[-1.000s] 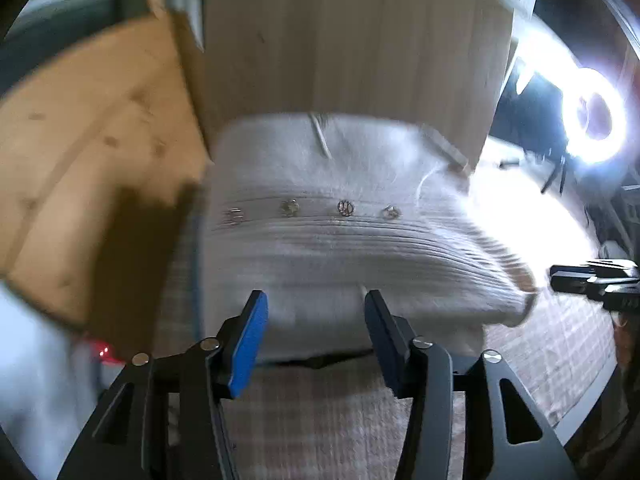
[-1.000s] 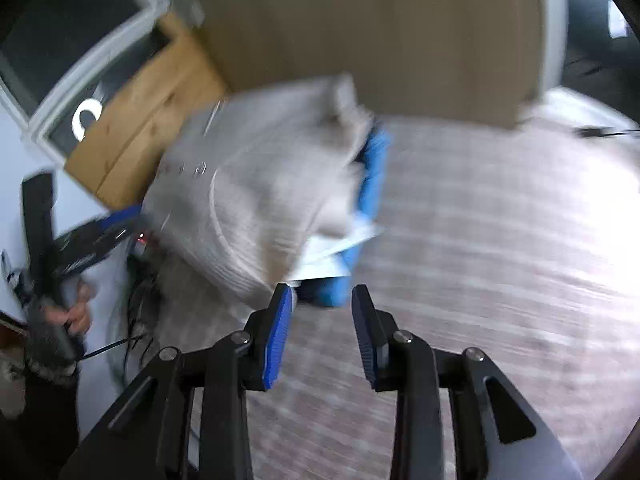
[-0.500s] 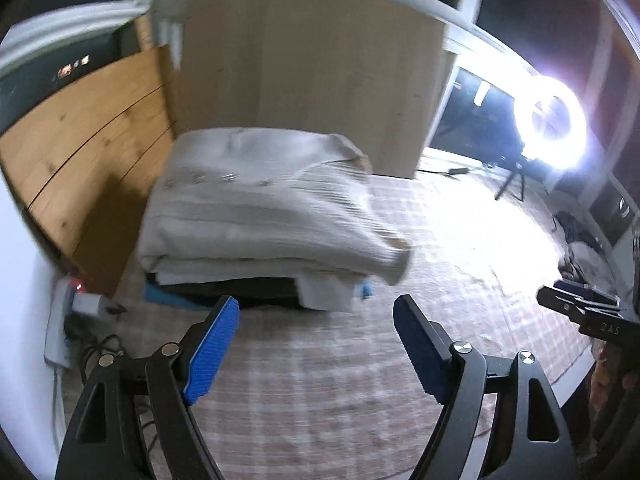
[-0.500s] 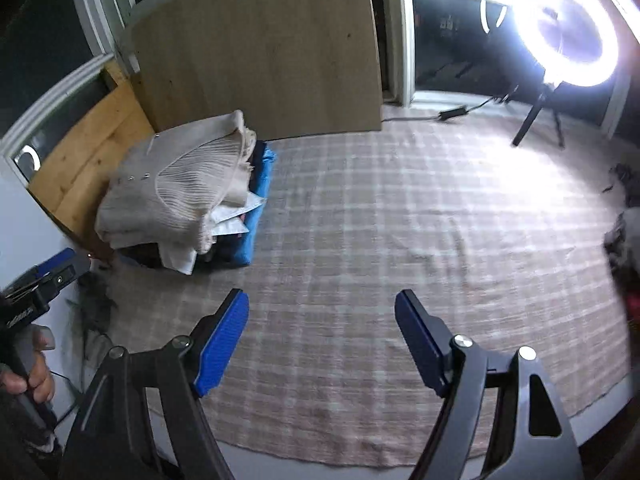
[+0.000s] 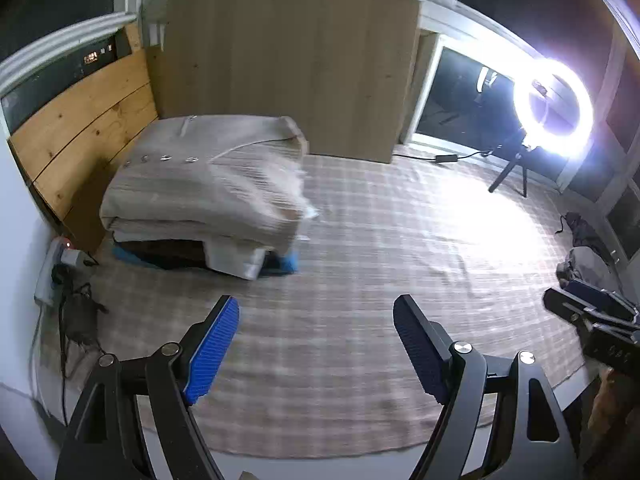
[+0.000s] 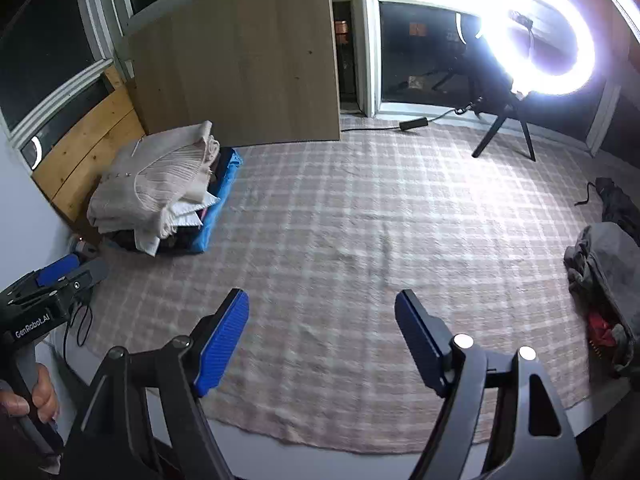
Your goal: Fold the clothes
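Hanging over the checked rug (image 5: 360, 380), the left gripper (image 5: 316, 344) has its blue-padded jaws spread wide with only bare rug between them. The right gripper (image 6: 322, 338) stands the same way, jaws wide apart and holding nothing. In the right wrist view a hand (image 6: 28, 400) grips the left gripper's handle at the lower left edge. Farther off, well beyond both pairs of jaws and up to their left, a folded cream sweater (image 5: 200, 184) tops a stack of folded clothes (image 6: 176, 216) lying on the rug by the wooden boards (image 5: 84, 128). At the right edge sits a heap of unfolded clothes (image 6: 608, 272). Behind, a tall wooden panel (image 6: 240, 60) leans, and a ring light (image 5: 554, 108) glares on its tripod.
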